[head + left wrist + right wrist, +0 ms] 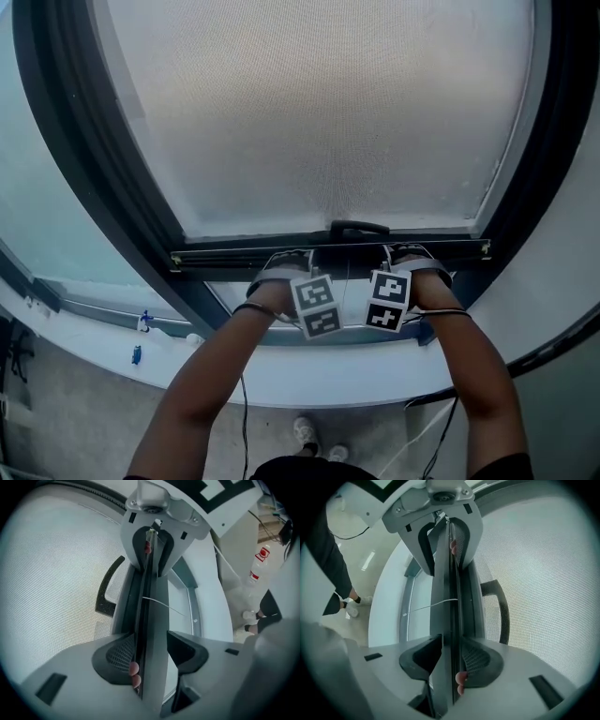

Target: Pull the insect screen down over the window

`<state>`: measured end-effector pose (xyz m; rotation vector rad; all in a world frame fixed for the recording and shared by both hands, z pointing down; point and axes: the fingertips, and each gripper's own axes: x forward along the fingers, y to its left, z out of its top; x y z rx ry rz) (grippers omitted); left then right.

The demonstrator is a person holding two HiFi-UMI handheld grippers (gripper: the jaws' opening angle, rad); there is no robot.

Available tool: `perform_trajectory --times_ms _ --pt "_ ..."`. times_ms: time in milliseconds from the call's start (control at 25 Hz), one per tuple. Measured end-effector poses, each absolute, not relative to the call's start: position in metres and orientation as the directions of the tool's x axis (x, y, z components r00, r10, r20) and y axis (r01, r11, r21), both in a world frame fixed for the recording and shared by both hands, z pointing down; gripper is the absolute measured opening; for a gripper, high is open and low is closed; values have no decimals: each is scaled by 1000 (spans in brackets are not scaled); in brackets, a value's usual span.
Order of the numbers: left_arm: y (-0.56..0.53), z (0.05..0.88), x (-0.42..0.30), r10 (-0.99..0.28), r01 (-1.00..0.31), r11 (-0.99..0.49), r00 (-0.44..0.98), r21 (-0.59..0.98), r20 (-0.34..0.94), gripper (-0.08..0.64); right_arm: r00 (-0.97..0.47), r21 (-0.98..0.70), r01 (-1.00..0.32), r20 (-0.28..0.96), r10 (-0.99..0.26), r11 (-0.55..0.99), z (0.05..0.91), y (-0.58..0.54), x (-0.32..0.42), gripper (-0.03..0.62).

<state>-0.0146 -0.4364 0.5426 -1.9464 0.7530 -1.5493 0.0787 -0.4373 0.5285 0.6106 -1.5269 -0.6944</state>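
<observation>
Ok so the screen (319,103) is most of the way down at this point. The mesh covers nearly the whole window and its bottom bar (234,253) sits low, with just a strip of bare glass between it and the sill (281,375). The left gripper (150,651) and the right gripper (451,656) are each clamped on that bar, one jaw on either face, on either side of the little black handle (358,228) in the middle. What I'd worry about is pulling unevenly. If one hand leads, the bar probably tilts and binds in the side tracks of the window frame (84,169). The bar is also thin and smooth-looking, so a pinch like this could slip. If the screen is spring-loaded (my guess, can't see the roller), it'd shoot back up. Stopping short would leave a gap at the bottom for bugs too. As for containers, there's only a white bottle (257,566) with a red label on the floor off to the side, well away from everything, and I can't tell what's in it or how full it is.
</observation>
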Motion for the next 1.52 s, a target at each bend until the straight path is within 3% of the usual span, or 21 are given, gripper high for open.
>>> perform_trajectory --times_ms 600,1000,1440,1520 --pt "-438 519 -16 -768 -84 -634 187 -769 613 218 -77 798 35 602 -795 601 505 -439 79 141" --pt "-428 539 -16 -666 -40 -742 150 -669 730 218 -54 668 44 744 -666 743 519 -428 78 140" --pt "-423 549 -12 -678 -112 -733 194 -670 709 218 -61 672 41 741 -669 740 534 -424 80 144" --pt "-426 552 -14 -688 -75 -723 162 -686 707 242 -50 669 37 743 -667 743 536 -427 80 147"
